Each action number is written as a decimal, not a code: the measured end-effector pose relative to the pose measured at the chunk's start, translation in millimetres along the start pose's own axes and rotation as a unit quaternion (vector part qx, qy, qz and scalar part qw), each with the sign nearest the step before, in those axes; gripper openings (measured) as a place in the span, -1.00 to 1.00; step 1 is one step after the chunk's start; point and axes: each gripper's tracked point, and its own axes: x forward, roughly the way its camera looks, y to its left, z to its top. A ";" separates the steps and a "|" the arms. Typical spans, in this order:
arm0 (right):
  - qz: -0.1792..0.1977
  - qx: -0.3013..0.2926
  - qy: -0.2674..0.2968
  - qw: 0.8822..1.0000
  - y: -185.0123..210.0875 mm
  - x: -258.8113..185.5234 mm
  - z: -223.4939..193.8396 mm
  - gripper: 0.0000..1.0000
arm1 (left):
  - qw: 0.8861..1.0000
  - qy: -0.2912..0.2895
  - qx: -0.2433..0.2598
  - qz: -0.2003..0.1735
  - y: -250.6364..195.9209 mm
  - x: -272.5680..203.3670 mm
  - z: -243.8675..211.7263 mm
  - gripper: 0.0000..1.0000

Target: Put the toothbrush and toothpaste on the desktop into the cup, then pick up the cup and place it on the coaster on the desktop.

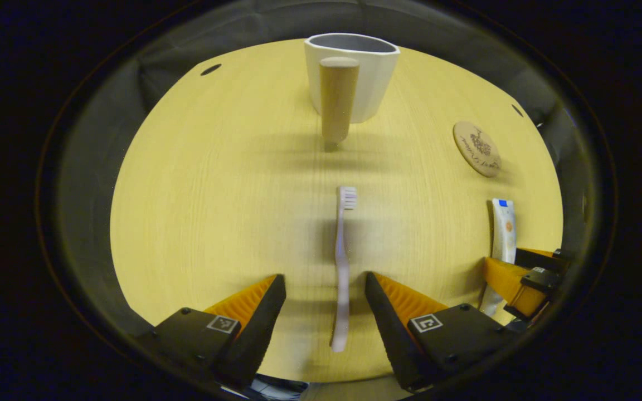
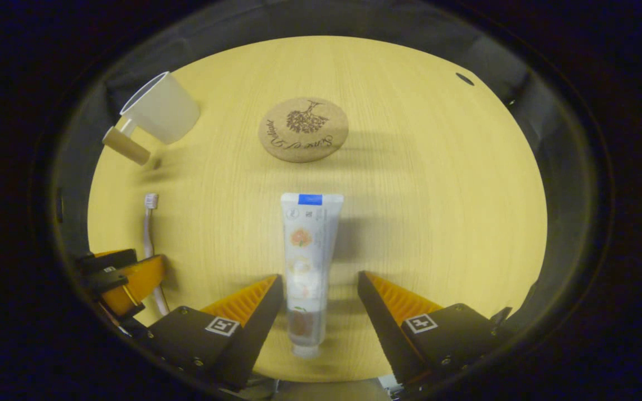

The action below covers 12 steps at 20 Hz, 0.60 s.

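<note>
Left gripper [image 1: 325, 284] fingers spread, straddling toothbrush [image 1: 343, 267] flat on tabletop [image 1: 215, 195]. Right gripper [image 2: 321, 287] fingers spread around toothpaste [image 2: 309, 262]. Cup [image 1: 354, 75] ahead, coaster [image 2: 303, 129] beside it. Risks: thin brush slipping or pivoting in pinch; grippers close, may collide. Smooth pale wood, dark cloth walls.

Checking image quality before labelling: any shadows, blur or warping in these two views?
Left gripper view: sharp; fisheye bows the table edge; soft banded shadows below the cup and toothbrush. Right gripper view: similar bowing; soft shadow right of the toothpaste; coaster print crisp.
</note>
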 end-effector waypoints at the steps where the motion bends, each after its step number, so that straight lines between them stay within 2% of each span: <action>1: -0.004 0.003 0.001 1.000 -0.8 1.8 1.2 0.79 | 1.000 -0.001 0.002 0.000 -1.9 0.0 0.3 0.89; 2: -0.004 0.002 0.005 1.000 -0.3 0.3 -0.2 0.65 | 1.000 0.000 0.005 0.000 -2.0 2.3 0.3 0.61; 4: -0.003 0.004 0.009 1.000 0.8 2.5 -0.1 0.48 | 1.000 0.004 0.012 -0.001 -5.5 2.6 1.9 0.51; 5: -0.002 0.004 0.010 1.000 0.3 3.0 -1.1 0.14 | 1.000 0.005 0.016 -0.001 -6.4 1.4 2.1 0.24; 6: -0.002 0.003 0.014 1.000 0.4 -0.9 -0.5 0.00 | 1.000 0.009 0.019 -0.001 -8.2 0.8 1.9 -0.02; 7: -0.003 0.006 0.016 1.000 -0.6 1.6 -0.8 -0.07 | 1.000 0.011 0.023 -0.001 -9.0 1.7 1.9 -0.13; 8: -0.001 0.004 0.019 1.000 -0.1 4.2 -0.8 -0.31 | 1.000 0.009 0.024 -0.008 -11.5 3.0 3.2 -0.13; 10: -0.001 0.003 0.028 1.000 -1.0 0.5 -1.0 -0.26 | 1.000 0.012 0.017 -0.004 -12.0 1.7 3.7 -0.70; 11: 0.005 0.003 0.039 0.999 1.4 1.1 -5.5 -0.53 | 1.000 0.016 0.019 -0.003 -12.4 2.7 2.4 -0.68; 12: 0.007 0.004 0.044 0.999 1.5 -0.3 -7.2 -0.54 | 1.000 0.017 0.022 -0.002 -12.8 1.8 2.7 -0.69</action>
